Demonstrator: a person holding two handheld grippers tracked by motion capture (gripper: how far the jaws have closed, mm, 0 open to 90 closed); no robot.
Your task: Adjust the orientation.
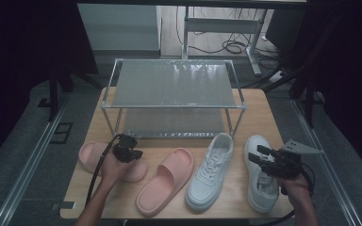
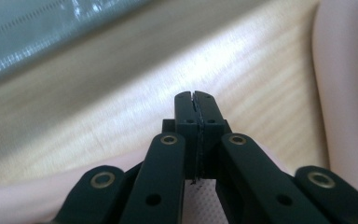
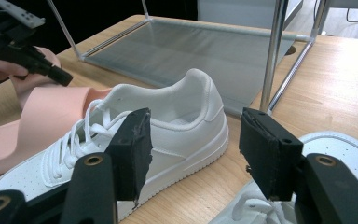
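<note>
Nothing shelved yet: near edge of the table (image 1: 245, 197) holds all four, right gripper (image 1: 259, 159) jaws wide over the right sneaker (image 1: 260, 186), left gripper (image 1: 128, 151) jaws closed empty above the far-left pink slipper (image 1: 90, 155), second slipper (image 1: 166, 181) and sneaker (image 1: 209, 172) between, rack (image 1: 174, 89) bare.

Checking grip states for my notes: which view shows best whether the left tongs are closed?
The left gripper view: the left tongs sit close up, both tips pressed together with nothing between, above the wooden table. The high view shows them small and dark over the left pink slipper. The right gripper view shows them far off at its left edge.
</note>
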